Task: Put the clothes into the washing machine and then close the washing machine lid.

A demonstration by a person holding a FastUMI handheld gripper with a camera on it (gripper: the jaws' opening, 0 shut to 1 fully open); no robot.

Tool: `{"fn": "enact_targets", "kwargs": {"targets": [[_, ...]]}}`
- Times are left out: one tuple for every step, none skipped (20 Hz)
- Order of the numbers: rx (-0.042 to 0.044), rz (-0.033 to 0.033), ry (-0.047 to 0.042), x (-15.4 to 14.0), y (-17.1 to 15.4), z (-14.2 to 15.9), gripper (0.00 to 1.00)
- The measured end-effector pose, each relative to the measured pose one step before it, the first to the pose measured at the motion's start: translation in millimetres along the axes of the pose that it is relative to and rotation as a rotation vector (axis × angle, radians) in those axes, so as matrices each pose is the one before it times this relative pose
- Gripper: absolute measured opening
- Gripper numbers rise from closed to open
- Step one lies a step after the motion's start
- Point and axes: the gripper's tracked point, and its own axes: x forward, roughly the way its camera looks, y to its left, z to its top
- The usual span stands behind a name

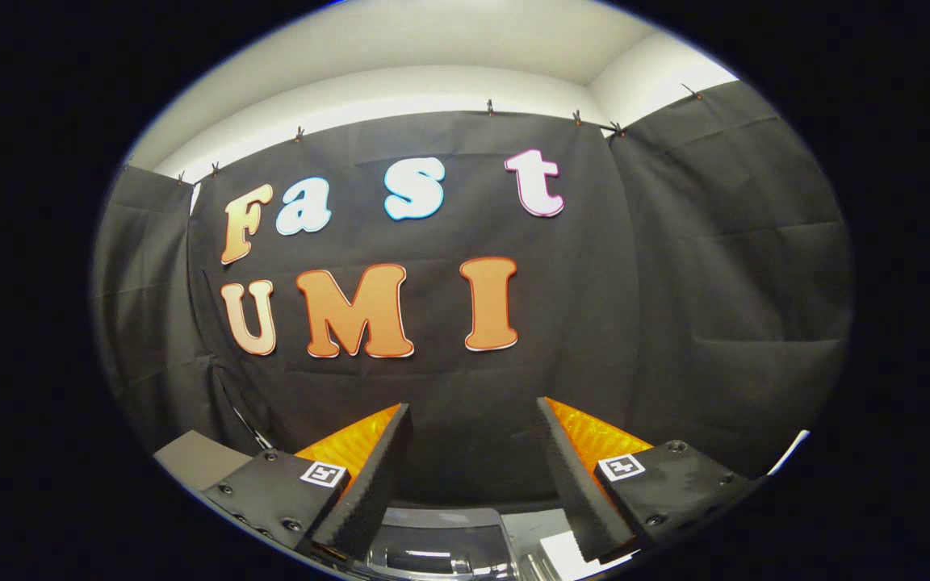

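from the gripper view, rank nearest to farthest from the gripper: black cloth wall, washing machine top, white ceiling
The gripper is open, with nothing between its fingers.
1. Washing machine top: just below and between the fingers.
2. Black cloth wall: straight ahead, beyond the fingers.
3. White ceiling: above and past the wall's top edge.

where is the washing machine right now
In the gripper view the washing machine sits low, its top showing just below and between the open fingers of the gripper, which points at the black cloth wall.

Gripper (473,420) fingers spread, empty, above the washing machine (441,549)
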Motion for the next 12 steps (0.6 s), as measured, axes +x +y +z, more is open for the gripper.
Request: {"fn": "enact_targets", "kwargs": {"targets": [[-0.00328, 0.00008, -0.00767, -1.85, -0.93, 3.56, 0.98], [0.00108, 0.00345, -0.0073, -2.66, -0.1, 2.7, 0.98], [0.00131, 0.00273, -0.00144, -0.61, -0.45, 1.12, 0.98], [0.00208, 0.00087, -0.00117, 0.33, -0.93, 0.51, 0.98], [0.00008, -0.00035, 0.00291, -0.23, -1.78, -1.01, 0.98], [0.00084, -0.00256, 0.00079, -5.51, -3.97, 5.27, 0.98], [0.00099, -0.00011, -0.00002, -0.89, -1.64, 0.23, 0.98], [0.00095, 0.00171, -0.00013, 0.58, 0.24, -0.65, 0.98], [0.00116, 0.00161, 0.00053, -0.12, -0.75, -1.3, 0.98], [0.00042, 0.00196, 0.00039, 0.79, -0.35, -0.88, 0.98], [0.00136, 0.00088, 0.00068, 0.93, -0.75, -0.7, 0.98], [0.00239, 0.00131, 0.00053, 0.92, -1.38, -1.23, 0.98]]}}
